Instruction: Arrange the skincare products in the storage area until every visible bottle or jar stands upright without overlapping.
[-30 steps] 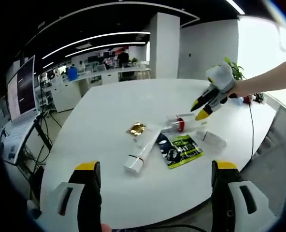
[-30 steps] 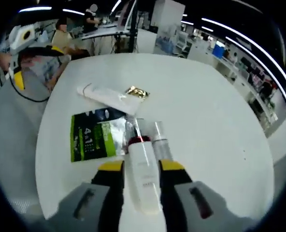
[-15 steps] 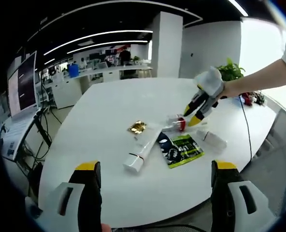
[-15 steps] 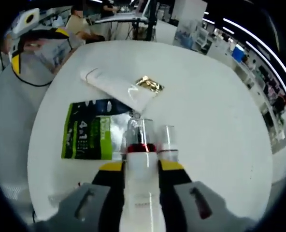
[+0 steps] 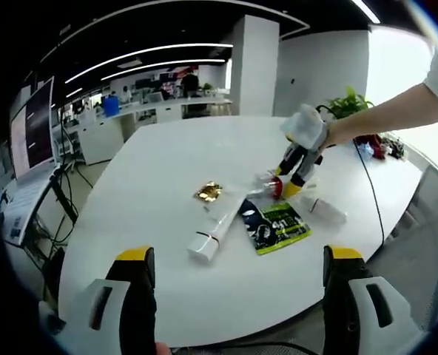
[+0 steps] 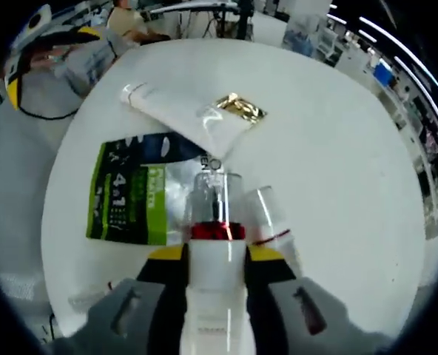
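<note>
We see right gripper [image 6: 214,255] fingers clamped on white bottle [image 6: 214,285], low over surface [image 6: 337,148], beside pouch [image 6: 126,196]. Tube [image 6: 182,122] lies flat near gold packet [image 6: 239,107]. Left gripper [image 5: 237,266] fingers spread apart, holding nothing.

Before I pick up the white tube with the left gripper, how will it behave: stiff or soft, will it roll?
The white tube lies flat on the table, beside the green pouch. It tapers to a flat crimped end, so it probably squashes under the jaws rather than staying stiff. That flat end should stop it from rolling far. Standing it on its cap looks possible, but it may tip easily.
</note>
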